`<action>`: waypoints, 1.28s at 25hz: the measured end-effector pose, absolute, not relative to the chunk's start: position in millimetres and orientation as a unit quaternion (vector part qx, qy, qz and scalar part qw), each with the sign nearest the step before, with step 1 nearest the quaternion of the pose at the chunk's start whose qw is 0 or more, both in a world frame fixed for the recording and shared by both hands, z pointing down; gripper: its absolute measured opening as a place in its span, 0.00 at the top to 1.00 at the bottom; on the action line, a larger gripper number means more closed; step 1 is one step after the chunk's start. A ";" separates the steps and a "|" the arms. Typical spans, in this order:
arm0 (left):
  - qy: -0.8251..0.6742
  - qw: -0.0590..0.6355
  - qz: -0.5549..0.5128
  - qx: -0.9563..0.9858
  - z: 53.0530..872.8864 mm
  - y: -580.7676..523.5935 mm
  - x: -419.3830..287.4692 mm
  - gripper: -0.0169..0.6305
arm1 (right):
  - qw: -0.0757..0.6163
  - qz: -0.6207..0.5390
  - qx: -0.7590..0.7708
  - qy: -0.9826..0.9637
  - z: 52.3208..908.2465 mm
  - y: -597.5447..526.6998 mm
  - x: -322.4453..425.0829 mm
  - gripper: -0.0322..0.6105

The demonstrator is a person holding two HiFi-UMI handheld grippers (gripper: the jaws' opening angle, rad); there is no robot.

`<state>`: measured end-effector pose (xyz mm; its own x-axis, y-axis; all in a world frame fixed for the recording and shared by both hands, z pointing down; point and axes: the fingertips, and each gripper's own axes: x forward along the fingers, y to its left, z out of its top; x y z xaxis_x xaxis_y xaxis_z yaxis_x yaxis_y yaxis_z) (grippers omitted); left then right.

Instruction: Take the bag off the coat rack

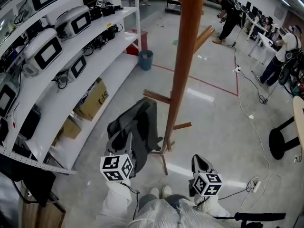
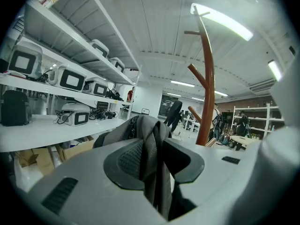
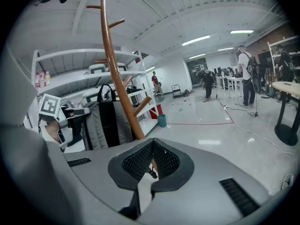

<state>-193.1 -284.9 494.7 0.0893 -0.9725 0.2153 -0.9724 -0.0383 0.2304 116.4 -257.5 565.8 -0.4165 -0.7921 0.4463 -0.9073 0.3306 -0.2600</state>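
So the left gripper (image 2: 154,149) has the grey backpack (image 1: 137,125) by a strap. In the left gripper view the fingers (image 2: 129,161) are pinching a fold of grey webbing and mesh that runs right down through the gap. The rest of the bag bunches up just past the tips.

From the head view the backpack hangs just left of the wooden coat rack (image 1: 187,56), low down by the short bottom pegs and above the shiny floor (image 1: 213,113). One low peg (image 1: 156,97) sits right at the top edge of the bag, and I honestly can't tell if it's touching it. The right gripper view shows the bag upright with its dark straps facing the camera. It's left of the pole, with the left gripper's marker cube further left.

The right gripper (image 1: 198,159) is near the person's body, on the right side of the rack's base and well apart from the bag. Its fingers (image 3: 136,161) are pressed together at the tips with nothing in them.

Other stuff around:
- white shelving (image 1: 95,37) along the left, loaded with white boxy devices and cables
- a cardboard box (image 1: 92,99) under the bottom shelf
- a blue bin (image 1: 146,59) at the far end of the shelving
- a few people standing at the far right
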 end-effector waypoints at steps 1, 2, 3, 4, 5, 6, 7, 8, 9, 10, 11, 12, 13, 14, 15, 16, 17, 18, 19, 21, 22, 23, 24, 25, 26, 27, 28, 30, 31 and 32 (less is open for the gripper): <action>-0.675 0.159 0.002 0.720 495.6 -279.0 -191.6 0.80 | 0.120 0.238 0.524 -0.809 564.1 -254.5 114.8 0.93; -0.676 0.159 0.004 0.720 496.1 -272.9 -190.2 0.80 | 0.119 0.236 0.521 -0.812 562.2 -251.3 113.3 0.93; -0.676 0.159 0.006 0.719 496.2 -266.7 -189.1 0.80 | 0.118 0.234 0.519 -0.814 560.2 -247.8 111.9 0.93; -0.677 0.159 0.007 0.718 496.2 -260.4 -188.6 0.80 | 0.117 0.233 0.517 -0.815 558.5 -244.1 110.3 0.93; -0.679 0.159 0.007 0.717 496.3 -254.1 -188.6 0.80 | 0.115 0.232 0.515 -0.817 557.1 -240.6 108.6 0.93; -0.681 0.160 0.006 0.715 496.6 -247.9 -188.7 0.80 | 0.114 0.231 0.514 -0.818 556.2 -237.4 106.7 0.93; -0.683 0.162 0.005 0.712 497.3 -241.5 -188.5 0.80 | 0.113 0.231 0.512 -0.820 555.7 -234.5 104.5 0.93; -0.685 0.164 0.003 0.709 498.3 -234.8 -188.1 0.80 | 0.112 0.230 0.509 -0.821 555.2 -231.9 101.6 0.93; -0.687 0.166 0.002 0.707 499.5 -228.0 -187.3 0.80 | 0.111 0.230 0.506 -0.824 554.5 -229.4 97.8 0.93; -0.688 0.169 0.002 0.705 500.9 -221.3 -186.0 0.80 | 0.110 0.229 0.503 -0.826 553.5 -227.3 93.5 0.93; -0.689 0.171 0.002 0.704 502.4 -214.9 -183.9 0.80 | 0.108 0.228 0.498 -0.830 552.1 -225.6 88.9 0.93; -0.689 0.173 0.003 0.704 503.8 -209.0 -181.0 0.80 | 0.106 0.226 0.494 -0.833 550.2 -224.3 84.5 0.93; -0.688 0.174 0.004 0.705 505.1 -203.5 -177.3 0.80 | 0.105 0.223 0.490 -0.837 548.1 -223.2 80.5 0.93; -0.686 0.175 0.007 0.706 506.3 -198.3 -173.0 0.80 | 0.104 0.220 0.485 -0.840 545.8 -222.3 76.7 0.93; -0.684 0.175 0.010 0.708 507.4 -193.4 -168.5 0.80 | 0.103 0.217 0.481 -0.843 543.7 -221.6 73.1 0.93; -0.682 0.174 0.014 0.710 508.2 -188.9 -164.1 0.80 | 0.103 0.214 0.478 -0.846 541.9 -221.0 69.5 0.93; -0.680 0.172 0.017 0.712 508.8 -184.7 -160.0 0.80 | 0.103 0.212 0.473 -0.849 540.5 -220.6 66.0 0.93; -0.679 0.171 0.021 0.714 509.1 -180.8 -156.1 0.80 | 0.103 0.211 0.469 -0.851 539.5 -220.3 62.6 0.93; -0.678 0.170 0.023 0.715 509.4 -177.1 -152.5 0.80 | 0.103 0.211 0.465 -0.854 539.0 -220.1 59.4 0.93; -0.678 0.171 0.024 0.715 510.4 -171.0 -146.6 0.80 | 0.103 0.211 0.456 -0.858 538.9 -219.7 53.6 0.93; -0.679 0.173 0.023 0.713 511.2 -168.1 -144.9 0.80 | 0.103 0.211 0.452 -0.861 539.0 -219.4 51.0 0.93; -0.681 0.175 0.020 0.710 512.0 -165.2 -144.1 0.80 | 0.103 0.210 0.447 -0.863 538.9 -218.7 48.7 0.93; -0.685 0.178 0.017 0.706 512.6 -162.1 -144.4 0.80 | 0.102 0.210 0.443 -0.866 538.6 -217.9 46.9 0.93; -0.689 0.181 0.012 0.702 512.7 -158.9 -145.2 0.80 | 0.101 0.210 0.439 -0.868 538.0 -216.9 45.5 0.93; -0.693 0.184 0.008 0.697 512.4 -155.9 -146.2 0.80 | 0.099 0.209 0.435 -0.870 537.3 -216.0 44.6 0.93; -0.696 0.187 0.004 0.693 511.6 -153.0 -146.5 0.80 | 0.097 0.210 0.431 -0.872 536.6 -215.2 44.3 0.93; -0.699 0.190 0.001 0.690 510.7 -150.1 -145.8 0.80 | 0.095 0.210 0.428 -0.874 536.1 -214.3 44.9 0.93; -0.703 0.192 -0.002 0.685 508.2 -143.5 -141.1 0.80 | 0.094 0.211 0.423 -0.876 536.0 -211.7 48.5 0.93; -0.705 0.190 -0.003 0.683 506.2 -140.9 -138.4 0.80 | 0.094 0.210 0.421 -0.877 536.0 -210.9 50.2 0.93; -0.706 0.187 -0.004 0.683 503.8 -139.8 -136.3 0.80 | 0.093 0.207 0.420 -0.879 535.7 -211.2 51.2 0.93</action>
<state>-136.3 -139.8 503.8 0.0024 -0.9657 0.2596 -0.9629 0.0678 0.2610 51.2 -211.2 535.7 -0.6301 -0.6990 0.3382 -0.7764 0.5617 -0.2857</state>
